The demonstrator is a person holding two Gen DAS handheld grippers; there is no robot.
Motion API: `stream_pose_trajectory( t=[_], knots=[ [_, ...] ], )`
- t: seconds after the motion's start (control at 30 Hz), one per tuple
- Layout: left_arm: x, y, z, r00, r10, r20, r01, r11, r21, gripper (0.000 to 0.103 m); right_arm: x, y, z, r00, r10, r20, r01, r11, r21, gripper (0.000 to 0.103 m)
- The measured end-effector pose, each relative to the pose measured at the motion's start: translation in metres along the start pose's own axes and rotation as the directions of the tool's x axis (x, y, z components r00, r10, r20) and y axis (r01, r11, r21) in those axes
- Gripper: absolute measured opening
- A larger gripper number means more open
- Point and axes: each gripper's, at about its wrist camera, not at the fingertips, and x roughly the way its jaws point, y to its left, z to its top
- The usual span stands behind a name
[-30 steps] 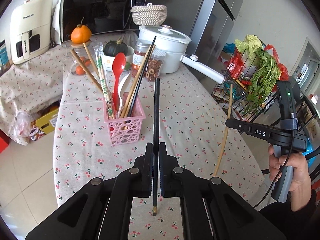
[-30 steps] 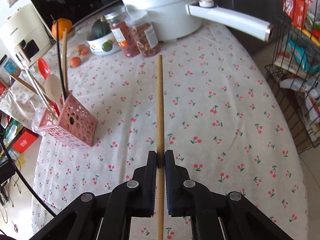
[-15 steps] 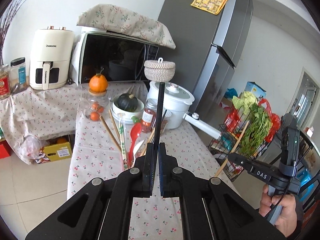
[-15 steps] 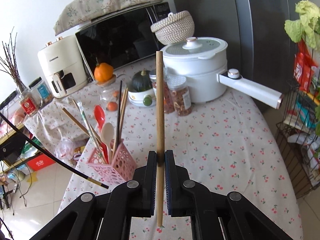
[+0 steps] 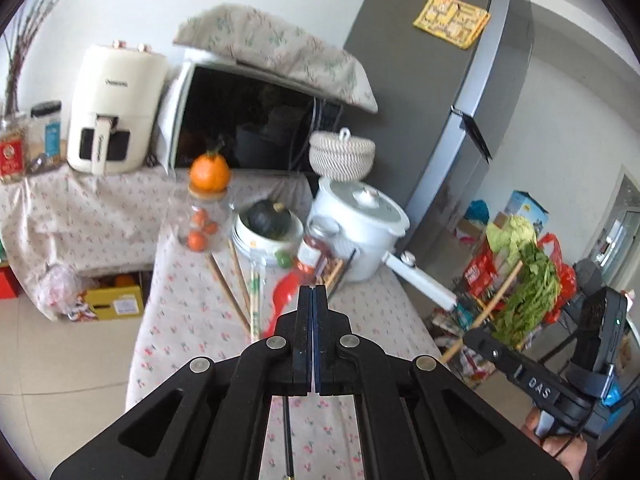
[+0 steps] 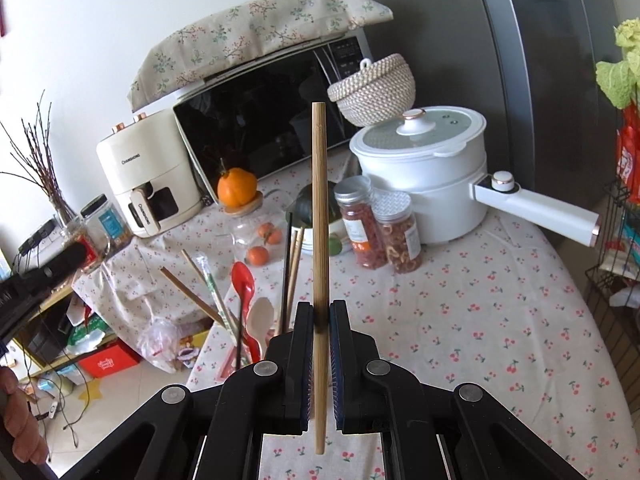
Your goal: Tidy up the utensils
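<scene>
1. Right hand-held gripper (image 6: pixel 320 316) is clamped on a bamboo chopstick (image 6: pixel 319 216), held upright above the tabletop (image 6: pixel 480 312); a loose pinch may let it slip.
2. Left hand-held gripper (image 5: pixel 314 300) is pressed together on a black chopstick (image 5: pixel 286 432); only its lower end shows.
3. The pink utensil holder (image 6: pixel 228 364) is crowded; insertion may snag the red spoon (image 6: pixel 243 280) or tip the holder.

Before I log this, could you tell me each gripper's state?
Left gripper: shut on a black chopstick.
Right gripper: shut on a wooden chopstick.

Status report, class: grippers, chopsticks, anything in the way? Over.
Left gripper shut on black chopstick, only its tail showing. Right gripper shut on bamboo chopstick. Red spoon and other utensils stand ahead.
</scene>
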Motion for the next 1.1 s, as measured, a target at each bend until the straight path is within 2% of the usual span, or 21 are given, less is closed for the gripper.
stream_pose_trajectory(
  t=[0.07, 0.17, 0.2, 0.23, 0.27, 0.3, 0.4, 0.57, 0.6, 0.63, 0.67, 0.7, 0.77, 0.8, 0.87, 0.93, 1.0, 1.03, 1.1],
  knots=[
    [0.011, -0.001, -0.012, 0.997, 0.060, -0.045, -0.058, 0.997, 0.048, 0.001, 0.007, -0.003, 0.000, 1.000, 0.007, -0.023, -0.006, 1.000, 0.020, 0.006],
    [0.036, 0.005, -0.029, 0.979, 0.074, -0.192, -0.063, 0.996, 0.061, 0.006, 0.014, -0.006, -0.001, 0.999, -0.006, -0.045, 0.007, 1.000, 0.011, 0.006],
    [0.043, 0.008, -0.038, 0.970, 0.067, -0.235, -0.057, 0.997, 0.047, 0.022, 0.016, -0.007, -0.002, 0.999, -0.007, -0.054, 0.008, 1.000, 0.014, 0.006],
    [0.051, 0.012, -0.047, 0.957, 0.060, -0.283, -0.053, 0.998, 0.031, 0.045, 0.018, -0.010, -0.002, 0.998, -0.006, -0.064, 0.007, 1.000, 0.022, 0.006],
    [0.060, 0.015, -0.057, 0.944, 0.050, -0.326, -0.048, 0.999, 0.014, 0.052, 0.019, -0.012, -0.003, 0.997, -0.003, -0.074, 0.005, 1.000, 0.028, 0.006],
    [0.068, 0.016, -0.066, 0.930, 0.039, -0.367, -0.041, 0.999, 0.002, 0.054, 0.021, -0.014, -0.003, 0.997, -0.001, -0.082, 0.004, 1.000, 0.031, 0.006],
    [0.091, 0.016, -0.086, 0.893, 0.029, -0.448, -0.039, 0.999, -0.012, 0.054, 0.023, -0.017, -0.005, 0.995, -0.008, -0.101, 0.011, 0.999, 0.030, 0.006],
    [0.122, 0.014, -0.108, 0.847, 0.026, -0.532, -0.047, 0.999, -0.025, 0.052, 0.024, -0.020, -0.008, 0.992, -0.010, -0.123, 0.015, 0.999, 0.040, 0.006],
    [0.127, 0.014, -0.111, 0.839, 0.025, -0.544, -0.048, 0.998, -0.029, 0.046, 0.024, -0.021, -0.008, 0.992, -0.012, -0.126, 0.017, 0.999, 0.040, 0.006],
    [0.131, 0.013, -0.114, 0.831, 0.020, -0.555, -0.044, 0.999, -0.030, 0.026, 0.024, -0.021, -0.009, 0.992, -0.012, -0.129, 0.017, 0.999, 0.039, 0.006],
    [0.134, 0.011, -0.117, 0.824, 0.014, -0.566, -0.037, 0.999, -0.028, 0.010, 0.024, -0.021, -0.009, 0.991, -0.014, -0.132, 0.019, 0.999, 0.037, 0.006],
    [0.134, 0.010, -0.118, 0.823, 0.010, -0.568, -0.032, 0.999, -0.029, 0.006, 0.024, -0.022, -0.010, 0.991, -0.017, -0.135, 0.022, 0.999, 0.035, 0.006],
    [0.126, 0.003, -0.115, 0.835, 0.017, -0.549, -0.024, 1.000, -0.005, 0.005, 0.024, -0.023, -0.010, 0.990, -0.020, -0.138, 0.025, 0.999, 0.034, 0.006],
    [0.117, -0.002, -0.110, 0.850, 0.020, -0.526, -0.015, 1.000, 0.014, 0.005, 0.023, -0.023, -0.010, 0.990, -0.020, -0.137, 0.025, 0.999, 0.036, 0.006],
    [0.095, -0.011, -0.097, 0.891, 0.016, -0.453, 0.002, 0.999, 0.039, 0.005, 0.020, -0.024, -0.009, 0.992, -0.014, -0.128, 0.019, 0.999, 0.043, 0.006],
    [0.068, -0.017, -0.076, 0.939, 0.012, -0.343, 0.007, 0.999, 0.053, 0.005, 0.015, -0.023, -0.005, 0.994, -0.003, -0.108, 0.009, 0.999, 0.052, 0.006],
    [0.041, -0.019, -0.055, 0.978, 0.018, -0.208, -0.005, 0.998, 0.065, 0.005, 0.011, -0.020, -0.002, 0.996, 0.005, -0.083, 0.000, 0.998, 0.056, 0.006],
    [0.028, -0.019, -0.046, 0.990, 0.028, -0.139, -0.018, 0.997, 0.072, 0.005, 0.009, -0.018, 0.000, 0.997, 0.009, -0.071, -0.005, 0.998, 0.056, 0.006],
    [0.008, -0.019, -0.031, 0.999, 0.045, -0.025, -0.042, 0.996, 0.082, 0.005, 0.007, -0.014, 0.003, 0.999, 0.016, -0.051, -0.013, 0.999, 0.051, 0.006]
  ],
)
